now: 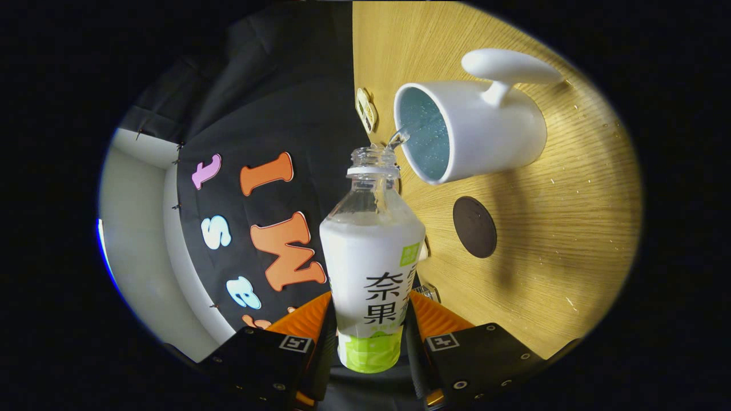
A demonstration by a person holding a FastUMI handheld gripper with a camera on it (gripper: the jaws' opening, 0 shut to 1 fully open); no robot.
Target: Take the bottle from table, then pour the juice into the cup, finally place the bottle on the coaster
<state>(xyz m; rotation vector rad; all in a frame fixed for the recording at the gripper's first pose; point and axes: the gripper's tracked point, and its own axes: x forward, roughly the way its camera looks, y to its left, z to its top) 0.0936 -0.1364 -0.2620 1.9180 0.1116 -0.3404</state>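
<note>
Gripper view has my gripper (371, 319) clamped on the bottle (372, 268), both orange fingers (305, 319) pressing its lower label, one each side. I have it tipped over sideways so its open neck sits right at the rim of the cup (474, 128), and a thin stream runs from the mouth into the cup's blue inside. Holding low on the body keeps the neck free for pouring. The coaster (474, 226) lies on the table (571, 228) just beside the cup, bare, ready for the bottle afterwards.
</note>
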